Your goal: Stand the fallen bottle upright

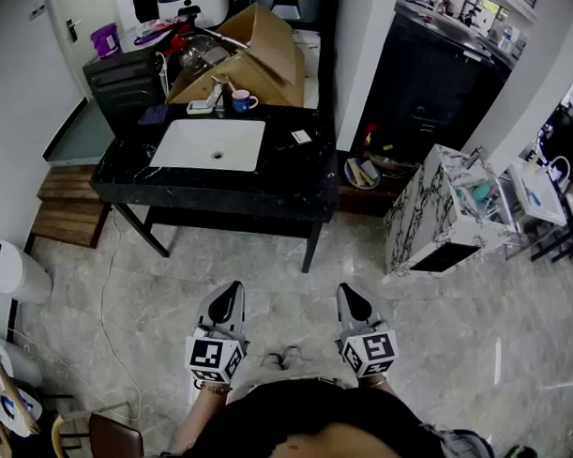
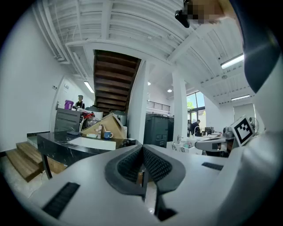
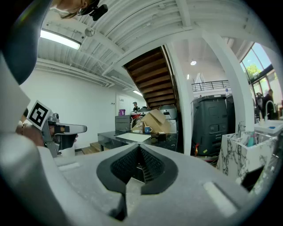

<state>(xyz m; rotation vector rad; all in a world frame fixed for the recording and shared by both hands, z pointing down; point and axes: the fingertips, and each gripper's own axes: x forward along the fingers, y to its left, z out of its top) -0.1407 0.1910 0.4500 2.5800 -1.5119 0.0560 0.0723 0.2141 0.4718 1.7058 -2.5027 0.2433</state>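
Note:
A black table point(image 1: 294, 181) with a white sink basin point(image 1: 211, 144) stands well ahead of me across the floor. At its back edge a small pale object point(image 1: 205, 107) lies flat next to a blue mug point(image 1: 244, 101); whether it is the fallen bottle is too small to tell. My left gripper point(image 1: 234, 291) and right gripper point(image 1: 350, 292) are held close to my body, side by side, far from the table. Both are shut with nothing between the jaws. The table and mug point(image 2: 108, 134) also show far off in the left gripper view.
A large open cardboard box point(image 1: 252, 55) leans behind the table. A marble-patterned cabinet point(image 1: 432, 218) stands to the right, wooden steps point(image 1: 65, 208) to the left, a chair point(image 1: 111, 441) at my lower left. A cable point(image 1: 106, 305) trails on the tiled floor.

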